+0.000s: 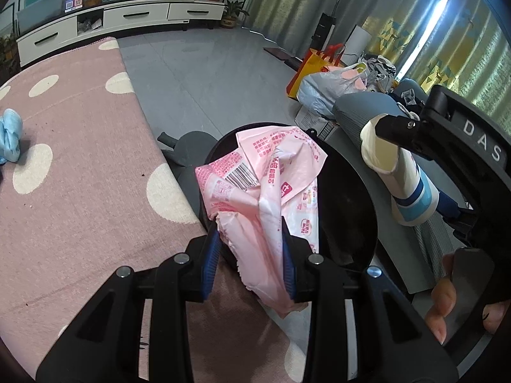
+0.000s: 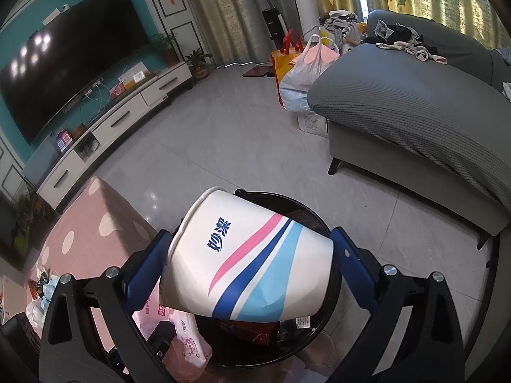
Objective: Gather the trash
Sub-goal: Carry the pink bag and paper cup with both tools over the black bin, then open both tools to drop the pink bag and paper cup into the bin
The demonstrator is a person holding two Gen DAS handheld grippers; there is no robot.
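The black bin point(image 1: 348, 210) stood on the grey floor, just beside the edge of the pink dotted table point(image 1: 80, 166), probably so that trash could go from the table straight into it. Both grippers were held above the bin's mouth, which suggests that dropping was the step in hand. The right gripper point(image 2: 249, 255) was closed on a paper cup point(image 2: 242, 255), white with pink and blue stripes; the cup lay on its side between the blue pads point(image 2: 346, 252), its mouth turned away from the bin's centre, and it hung over the rim so that it would fall inside when released. The left gripper point(image 1: 252, 261) was closed narrowly on a crumpled pink wrapper point(image 1: 265, 198), whose free upper part spread over the bin's opening. Some packaging already lay at the bottom of the bin. Far from the bin, a light blue crumpled piece point(image 1: 11, 137) was lying on the table, I think not yet collected.
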